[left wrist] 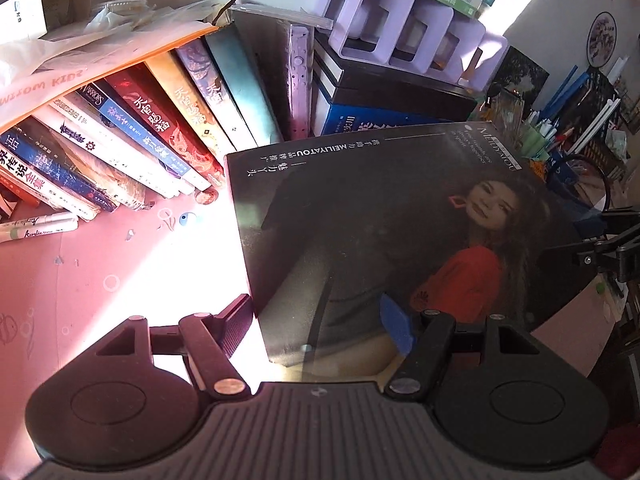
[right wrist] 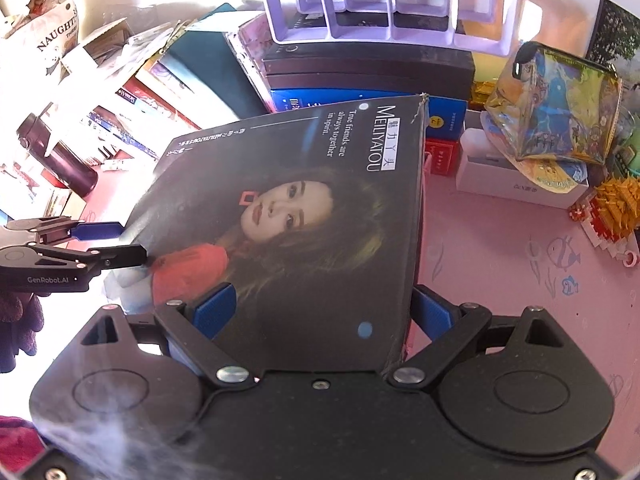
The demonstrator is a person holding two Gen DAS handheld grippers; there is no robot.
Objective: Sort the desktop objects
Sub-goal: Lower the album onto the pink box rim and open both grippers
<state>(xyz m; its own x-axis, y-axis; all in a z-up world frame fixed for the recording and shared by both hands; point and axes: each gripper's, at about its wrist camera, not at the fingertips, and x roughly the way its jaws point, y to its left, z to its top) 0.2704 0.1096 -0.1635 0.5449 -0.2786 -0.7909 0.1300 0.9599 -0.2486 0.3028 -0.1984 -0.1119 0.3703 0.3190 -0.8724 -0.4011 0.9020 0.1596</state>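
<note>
A flat black box [left wrist: 380, 232] printed with a woman in red and "MEILIYATOU" is held above the pink desk. It also shows in the right wrist view [right wrist: 304, 216]. My left gripper [left wrist: 320, 316] is shut on its near edge, one finger under it and one blue pad [left wrist: 396, 328] on its face. My right gripper [right wrist: 320, 312] is shut on its other edge, blue pads on both sides. The left gripper [right wrist: 120, 244] shows in the right wrist view at the box's left edge.
A row of leaning books [left wrist: 132, 136] stands at the back left. Dark boxes [left wrist: 392, 92] carry a lilac organizer [left wrist: 408, 20]. Two markers [left wrist: 36, 228] lie on the pink mat [left wrist: 100, 280]. A colourful pouch [right wrist: 556, 108], a white box [right wrist: 508, 176], a brick model [right wrist: 612, 212] and a dark bottle [right wrist: 56, 152] are nearby.
</note>
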